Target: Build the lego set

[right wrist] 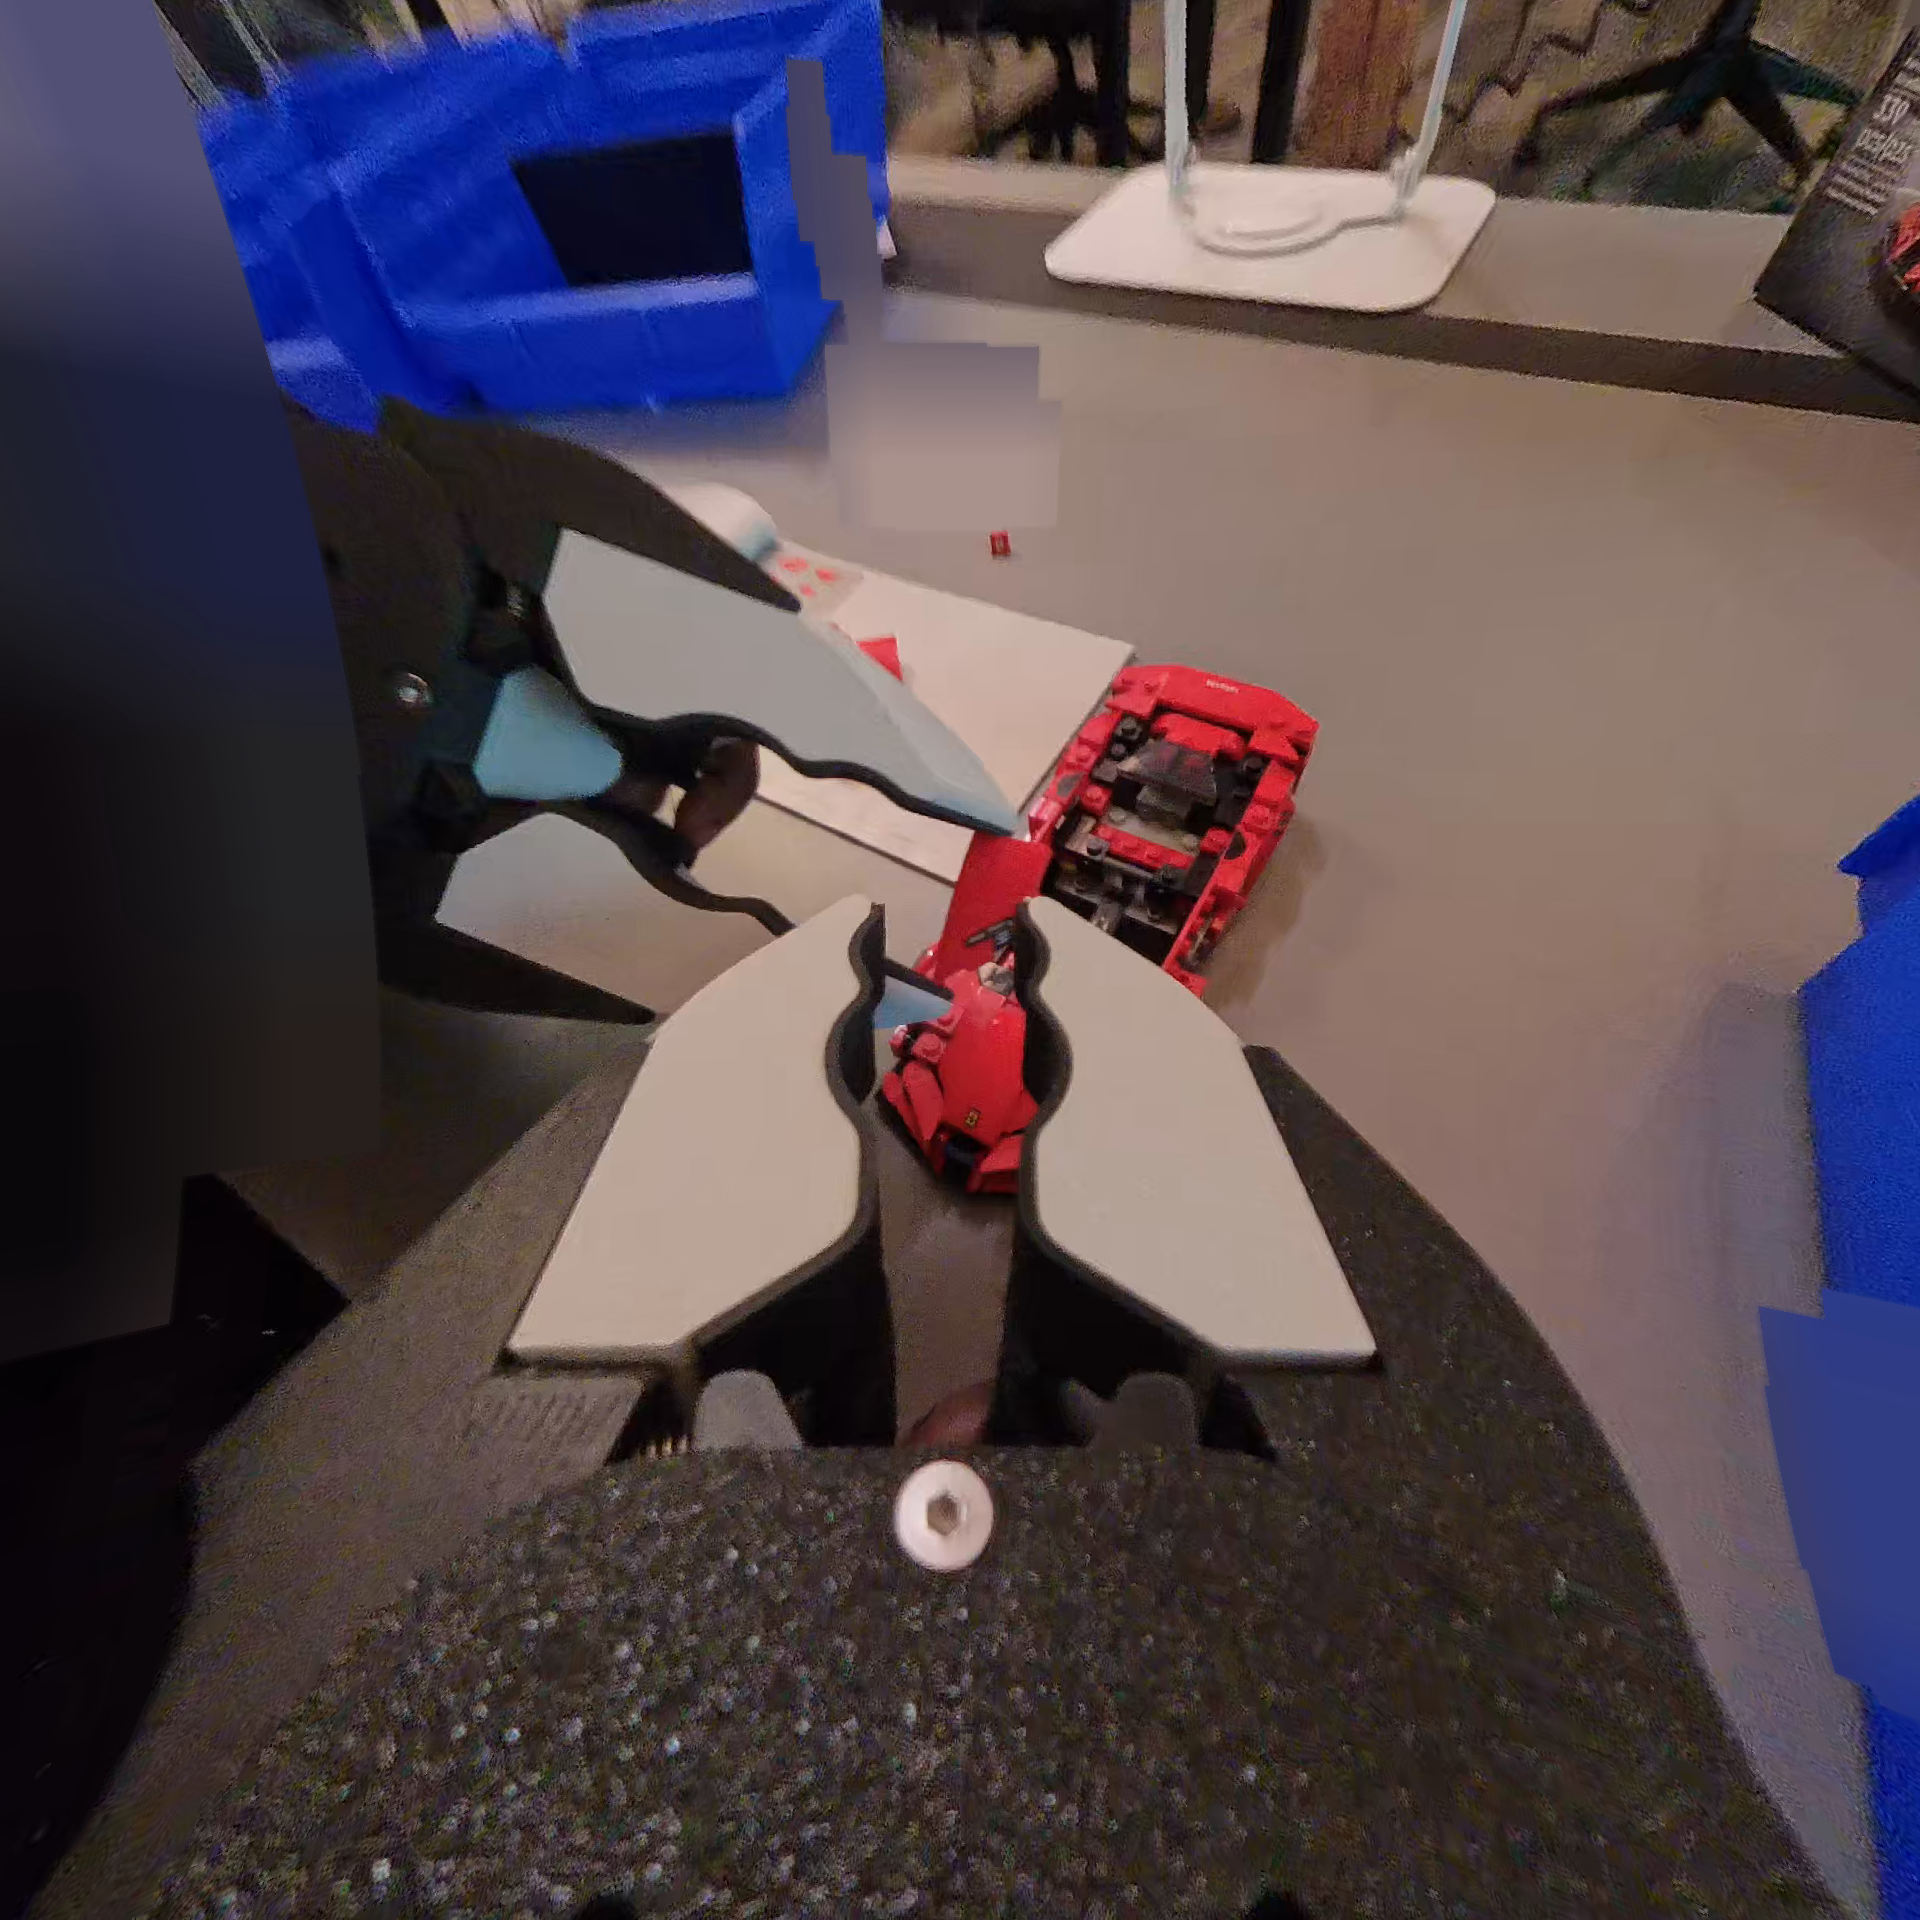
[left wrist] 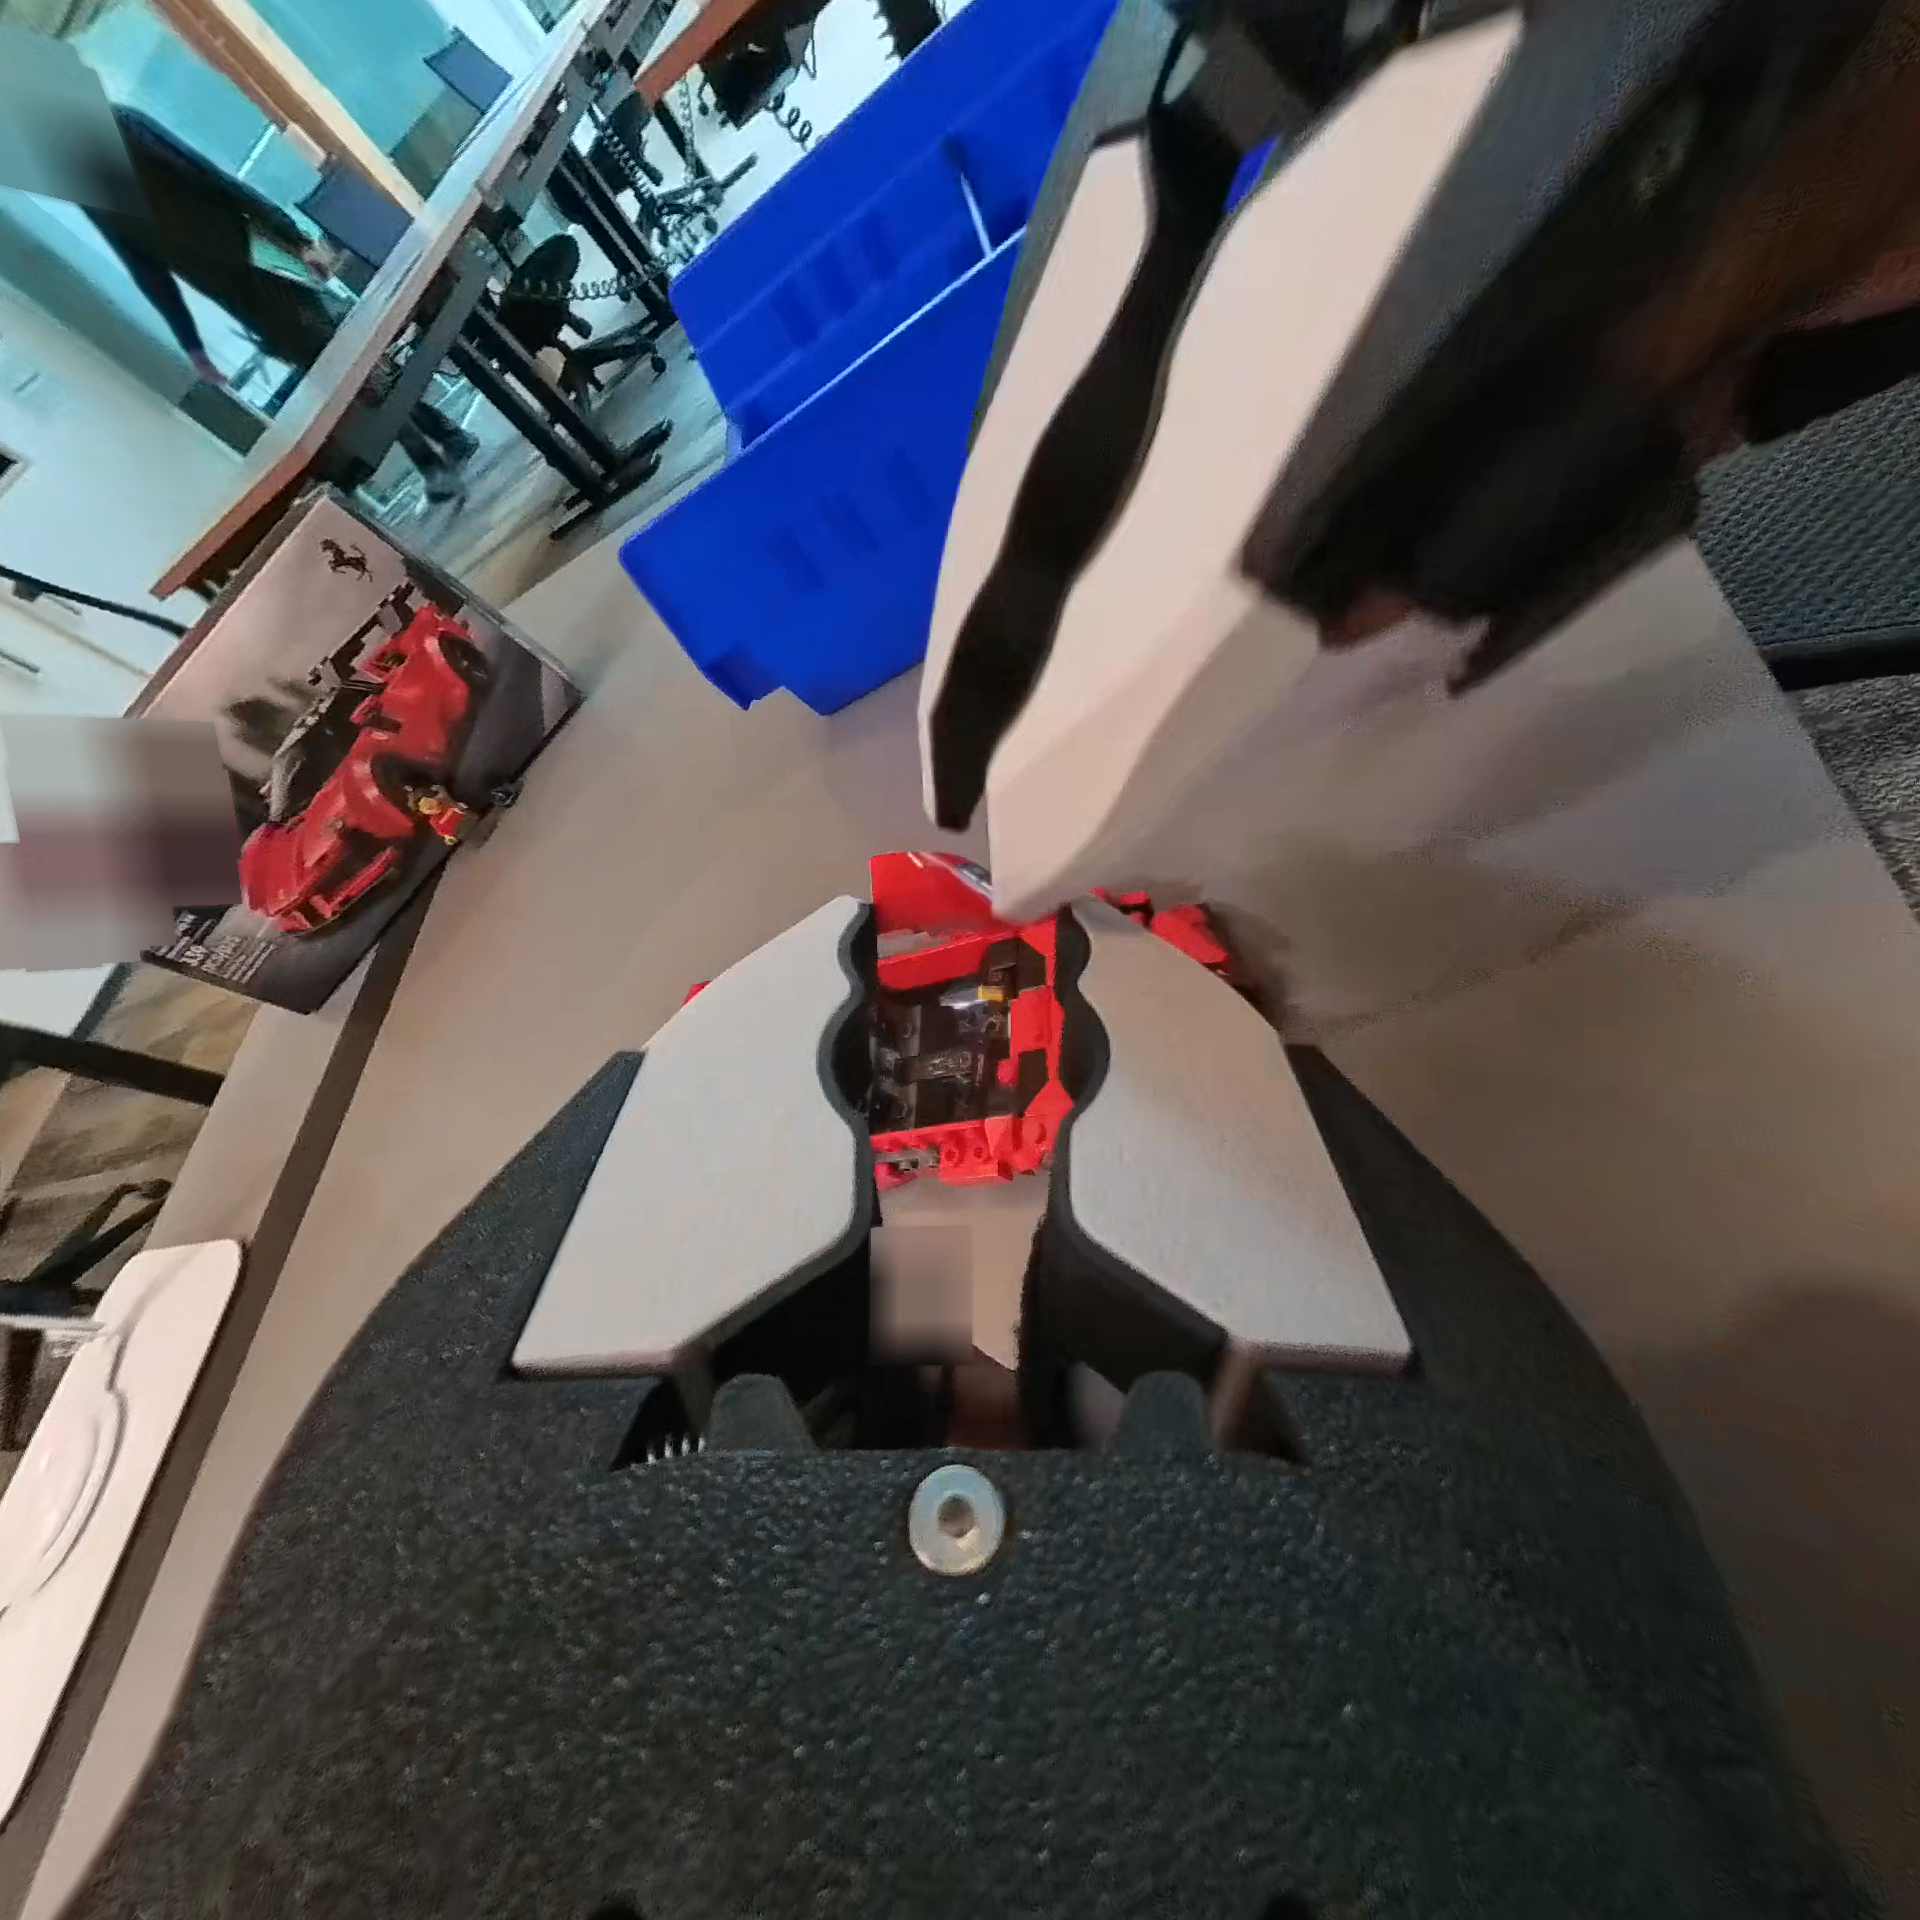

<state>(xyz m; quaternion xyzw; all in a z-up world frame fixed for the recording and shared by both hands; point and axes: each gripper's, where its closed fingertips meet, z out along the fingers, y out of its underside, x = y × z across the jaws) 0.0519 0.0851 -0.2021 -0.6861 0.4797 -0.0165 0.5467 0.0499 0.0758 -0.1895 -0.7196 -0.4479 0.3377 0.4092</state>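
Note:
A red and black lego car [right wrist: 1174, 821] lies on the grey table [right wrist: 1455, 623], with its open black inside showing. My left gripper [left wrist: 971, 920] is closed across the car [left wrist: 966, 1049], which fills the gap between its jaws. In the right wrist view it reaches in from the left, with its fingertips [right wrist: 992, 816] against the car's front part. My right gripper [right wrist: 948, 914] has narrow jaws with the car's red nose [right wrist: 966, 1091] between them. In the left wrist view it comes down from the upper right, with its fingertips [left wrist: 1013, 894] on the car's far end.
Blue bins [left wrist: 831, 416] stand behind the car, and another blue bin [right wrist: 1870, 1143] is at the right. The set's box [left wrist: 353, 748] leans at the table's left edge. An instruction sheet [right wrist: 987, 675] with small red parts [right wrist: 881, 652] lies beside the car. A loose red piece [right wrist: 1000, 542] and a white stand base [right wrist: 1278, 249] are farther back.

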